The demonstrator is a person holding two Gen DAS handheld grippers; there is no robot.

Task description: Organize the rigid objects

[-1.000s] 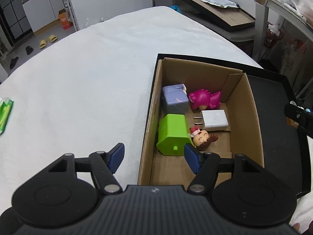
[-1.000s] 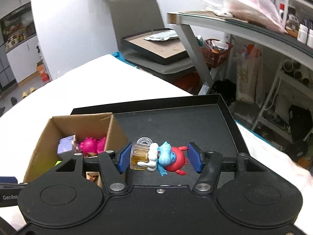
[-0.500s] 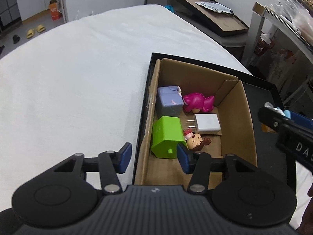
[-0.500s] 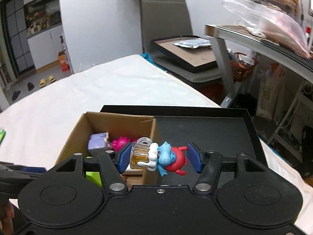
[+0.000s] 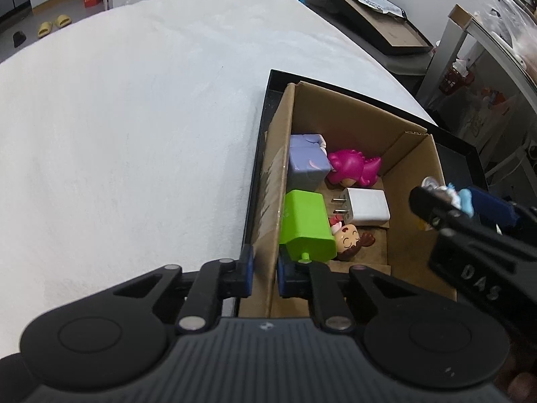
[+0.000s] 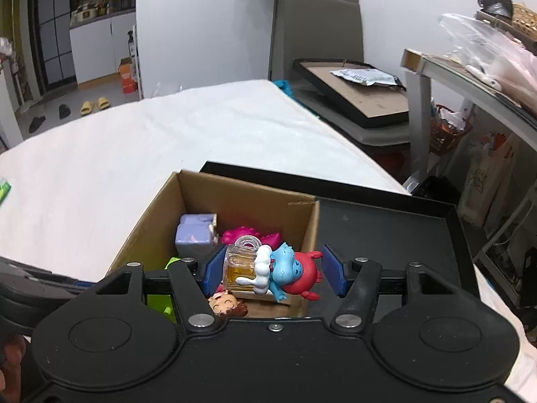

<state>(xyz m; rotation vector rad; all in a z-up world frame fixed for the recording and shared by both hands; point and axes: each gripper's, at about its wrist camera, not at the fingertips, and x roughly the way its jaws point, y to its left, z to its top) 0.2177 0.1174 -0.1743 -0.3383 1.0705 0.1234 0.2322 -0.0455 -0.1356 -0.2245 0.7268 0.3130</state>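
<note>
A cardboard box (image 5: 416,154) sits in a black tray (image 5: 470,154) on the white table. It holds a lilac block (image 5: 307,164), a magenta dinosaur (image 5: 352,168), a white charger (image 5: 367,206), a green block (image 5: 307,226) and a small doll head (image 5: 349,241). My left gripper (image 5: 263,275) is shut on the box's left wall (image 5: 272,201). My right gripper (image 6: 273,270) is shut on a blue-and-red figure with a beer mug (image 6: 275,268) and holds it above the box's near right corner. The right gripper also shows in the left wrist view (image 5: 453,201).
The black tray's right half (image 6: 386,228) lies bare beside the box. A green packet (image 6: 3,191) lies at the table's far left edge. Another black tray (image 6: 355,90) and a glass-topped shelf (image 6: 470,77) stand beyond the table on the right.
My left gripper has moved onto the box's left wall and closed on it. My right gripper has carried the figure leftward, from above the tray to above the box.
</note>
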